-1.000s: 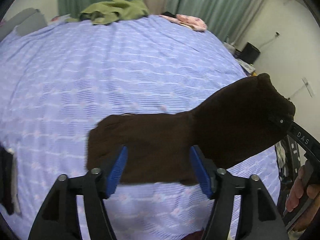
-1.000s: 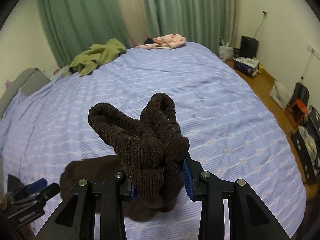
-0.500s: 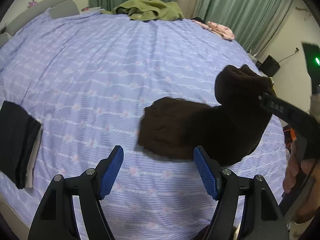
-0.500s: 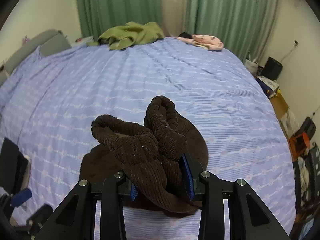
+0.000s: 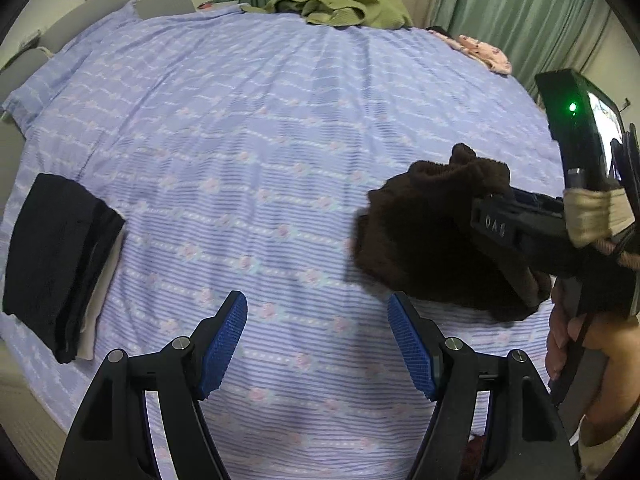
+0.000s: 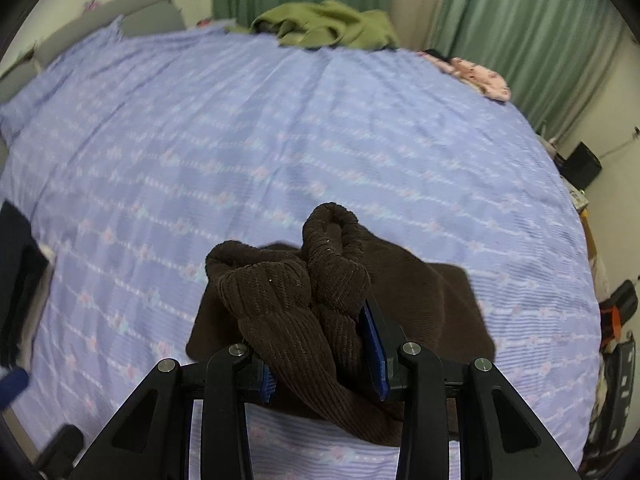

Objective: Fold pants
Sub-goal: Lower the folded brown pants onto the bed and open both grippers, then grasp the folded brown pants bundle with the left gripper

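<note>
1. My right tongs point(image 6: 324, 344) are pinching a bunched fold of the dark brown corduroy pants point(image 6: 296, 312); two rolled loops of the ribbed fabric stick up above the blue pads point(image 6: 374, 344); the rest of the pants lies under them on the bed with the lilac striped, flower-dotted sheet point(image 6: 280, 140).
2. My left tongs point(image 5: 318, 344) stand spread with nothing between them; only bare sheet shows between their blue pads point(image 5: 224, 340).
3. In the left view the pants point(image 5: 420, 248) sit to the right of my left tongs, apart from them, with the right tongs point(image 5: 480, 220) gripping their upper edge.
4. A folded stack of black garments point(image 5: 56, 256) lies near the left edge of the bed point(image 5: 280, 140).
5. A crumpled olive-green garment point(image 5: 340, 8) and a pink patterned cloth point(image 5: 484, 52) lie at the far side, before the green curtains point(image 5: 520, 20).
</note>
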`<state>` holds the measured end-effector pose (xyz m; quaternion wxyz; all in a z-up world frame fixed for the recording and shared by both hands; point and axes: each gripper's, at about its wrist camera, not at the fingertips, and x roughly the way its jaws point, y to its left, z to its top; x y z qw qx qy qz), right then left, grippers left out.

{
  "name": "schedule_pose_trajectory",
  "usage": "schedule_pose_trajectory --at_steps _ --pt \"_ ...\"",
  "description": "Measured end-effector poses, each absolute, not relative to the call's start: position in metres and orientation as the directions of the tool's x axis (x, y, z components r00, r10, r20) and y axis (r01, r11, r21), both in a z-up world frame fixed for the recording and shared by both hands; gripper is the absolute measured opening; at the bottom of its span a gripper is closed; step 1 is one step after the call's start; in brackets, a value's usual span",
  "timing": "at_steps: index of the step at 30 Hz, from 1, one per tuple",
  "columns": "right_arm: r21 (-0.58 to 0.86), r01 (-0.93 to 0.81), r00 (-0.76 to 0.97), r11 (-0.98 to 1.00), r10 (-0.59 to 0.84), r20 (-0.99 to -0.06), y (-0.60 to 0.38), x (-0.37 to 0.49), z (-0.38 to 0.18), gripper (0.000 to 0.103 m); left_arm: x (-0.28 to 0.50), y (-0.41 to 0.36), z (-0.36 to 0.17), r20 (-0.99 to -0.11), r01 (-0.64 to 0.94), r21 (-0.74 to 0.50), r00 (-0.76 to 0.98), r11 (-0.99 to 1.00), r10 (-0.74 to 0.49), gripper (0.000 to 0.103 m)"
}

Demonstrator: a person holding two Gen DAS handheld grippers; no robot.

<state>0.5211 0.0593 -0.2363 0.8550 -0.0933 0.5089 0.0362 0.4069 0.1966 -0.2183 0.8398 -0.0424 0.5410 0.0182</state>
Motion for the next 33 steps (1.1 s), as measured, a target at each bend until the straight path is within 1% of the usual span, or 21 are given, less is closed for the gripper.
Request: schedule_pose_trajectory --at_steps 5,6,10,11,12,13,18,21,24,27,30,33 --pt "-0.154 -0.229 0.436 0.961 -0.040 -0.899 0.077 0.514 -0.255 0.043 0.407 0.209 -0.227 -0.918 -0.107 -0.034 0.397 0.994 0.012 0.072" --pt "-0.166 -0.247 0.429 0.955 -0.046 -0.902 0.081 0.511 -0.258 0.046 0.407 0.211 -0.227 -0.917 -0.111 -0.032 0.397 0.993 0.015 0.072" --pt "-0.159 -0.299 0.394 0.941 -0.030 -0.919 0.088 0.502 -0.260 0.052 0.406 0.221 -0.222 -0.914 -0.127 -0.003 0.403 0.992 0.049 0.072" --pt "-0.153 -0.314 0.384 0.937 -0.022 -0.923 0.090 0.498 -0.260 0.060 0.406 0.223 -0.221 -0.913 -0.131 0.002 0.404 0.991 0.055 0.072" --pt "-0.133 -0.330 0.375 0.934 0.000 -0.927 0.091 0.495 -0.259 0.073 0.405 0.226 -0.219 -0.912 -0.135 0.007 0.405 0.991 0.062 0.072" --pt "-0.109 -0.341 0.372 0.934 0.027 -0.928 0.092 0.491 -0.256 0.077 0.404 0.230 -0.215 -0.910 -0.141 0.013 0.408 0.990 0.070 0.072" --pt "-0.008 -0.320 0.386 0.947 0.123 -0.914 0.085 0.463 -0.226 0.078 0.396 0.238 -0.197 -0.893 -0.143 0.026 0.441 0.989 0.087 0.074" --pt "-0.002 -0.337 0.447 0.942 0.159 -0.880 0.077 0.436 -0.194 0.078 0.389 0.232 -0.185 -0.879 -0.121 0.021 0.471 0.992 0.076 0.076" --pt "0.002 -0.317 0.523 0.949 0.177 -0.834 0.054 0.414 -0.163 0.078 0.384 0.214 -0.176 -0.864 -0.062 -0.015 0.502 0.998 0.018 0.076" --pt "0.005 -0.245 0.585 0.970 0.152 -0.796 0.012 0.408 -0.143 0.078 0.389 0.190 -0.170 -0.850 0.006 -0.059 0.524 0.998 -0.053 0.076" --pt "0.007 -0.169 0.612 0.986 0.111 -0.783 -0.025 0.412 -0.140 0.078 0.404 0.158 -0.170 -0.838 0.081 -0.106 0.529 0.991 -0.133 0.076" --pt "0.042 -0.080 0.607 0.996 0.082 -0.791 -0.066 0.422 -0.148 0.078 0.425 0.129 -0.176 -0.836 0.145 -0.130 0.516 0.981 -0.187 0.075"
